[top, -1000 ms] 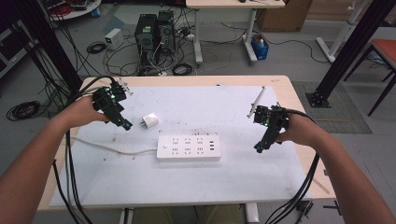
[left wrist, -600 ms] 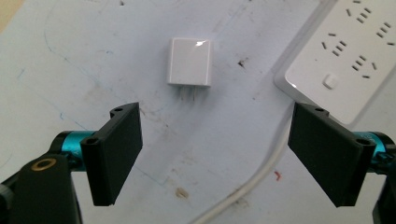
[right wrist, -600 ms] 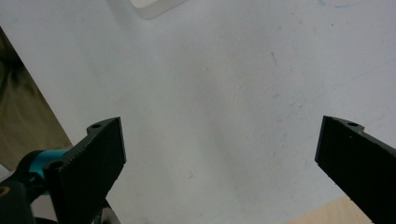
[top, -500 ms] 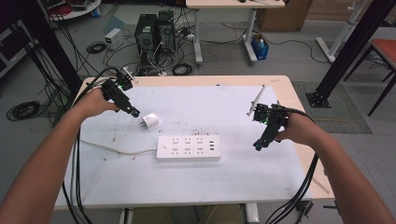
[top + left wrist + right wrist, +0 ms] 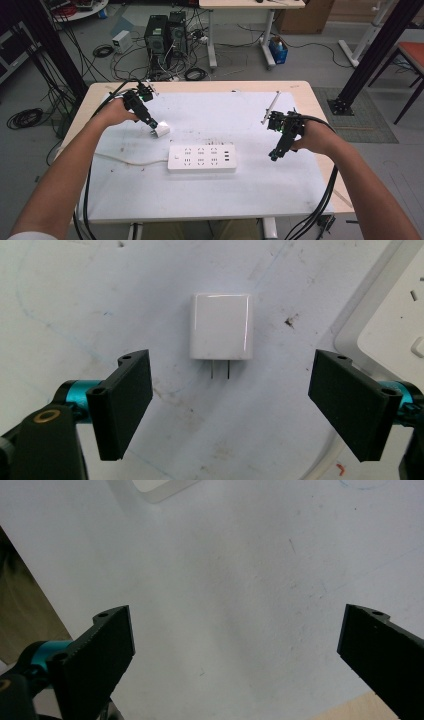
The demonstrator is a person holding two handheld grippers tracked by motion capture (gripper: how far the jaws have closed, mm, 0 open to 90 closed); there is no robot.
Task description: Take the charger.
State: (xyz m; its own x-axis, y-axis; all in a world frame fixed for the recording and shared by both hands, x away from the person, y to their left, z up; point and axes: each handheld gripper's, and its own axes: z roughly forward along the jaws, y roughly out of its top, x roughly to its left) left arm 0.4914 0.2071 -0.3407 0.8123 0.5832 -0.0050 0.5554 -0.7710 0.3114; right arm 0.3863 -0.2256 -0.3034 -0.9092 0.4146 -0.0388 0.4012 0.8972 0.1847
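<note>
White plug adapter [image 5: 220, 326] lying flat on the white bench [image 5: 250, 195], prongs toward the left gripper [image 5: 230, 405], its jaws spread wide just short of it, touching nothing, power strip [image 5: 201, 158] nearby, right gripper [image 5: 235, 665] well apart, jaws wide, empty

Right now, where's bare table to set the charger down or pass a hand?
Free: between power strip and right gripper, and the near strip of table below the power strip. Crowded: left gripper open over the charger, cord just below.
</note>
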